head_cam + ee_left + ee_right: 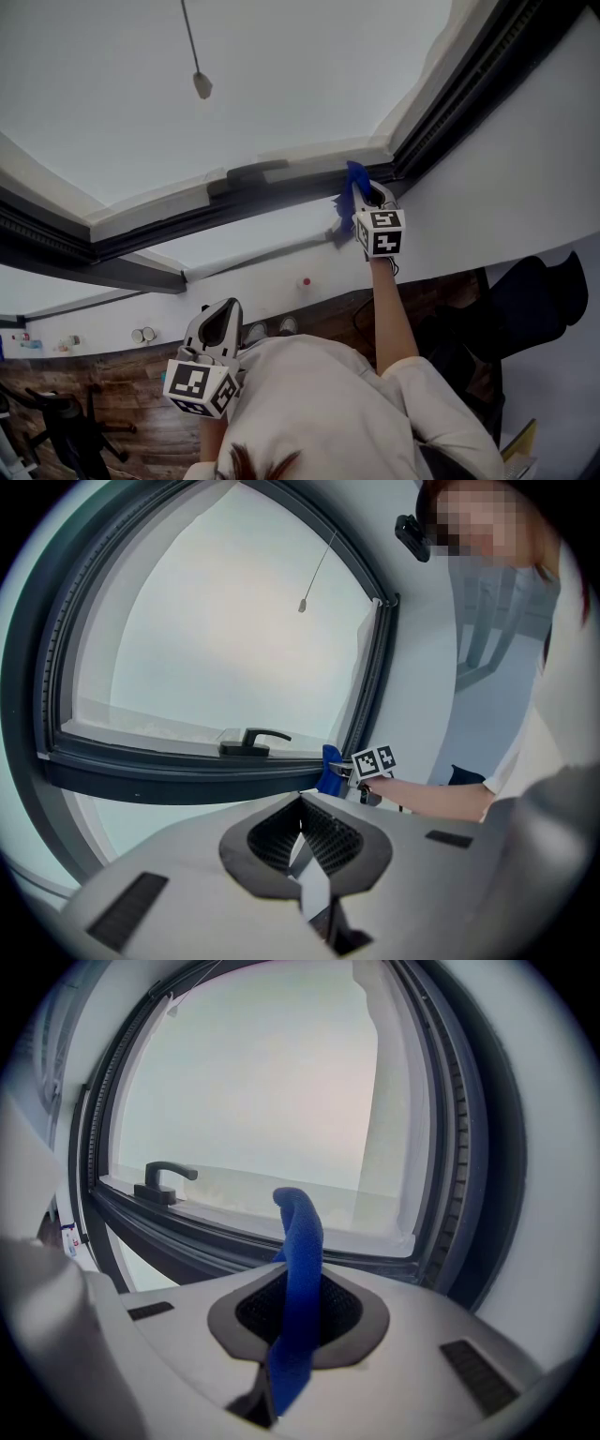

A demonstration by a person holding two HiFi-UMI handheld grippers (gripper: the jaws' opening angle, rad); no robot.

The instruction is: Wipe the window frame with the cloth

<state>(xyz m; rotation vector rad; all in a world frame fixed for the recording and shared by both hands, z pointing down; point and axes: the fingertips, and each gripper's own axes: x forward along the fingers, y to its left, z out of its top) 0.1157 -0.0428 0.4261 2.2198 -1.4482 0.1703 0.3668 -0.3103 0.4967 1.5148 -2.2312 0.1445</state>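
The dark window frame [281, 195] runs under the pane, with a dark handle [255, 173] on its lower rail. My right gripper [373, 199] is raised to the frame's lower right corner and is shut on a blue cloth [354, 186]. In the right gripper view the cloth [300, 1260] stands up out of the jaws in front of the lower rail [225, 1246]. In the left gripper view the cloth [329, 771] sits at the right end of the rail [187, 778]; I cannot tell whether it touches. My left gripper [225, 314] hangs low near my chest, shut and empty.
A blind cord with a pull weight [202, 84] hangs in front of the pane. A white wall [487, 197] lies right of and below the window. A dark chair [548, 300] stands at the right. Dark equipment [66, 422] stands on the wooden floor at the lower left.
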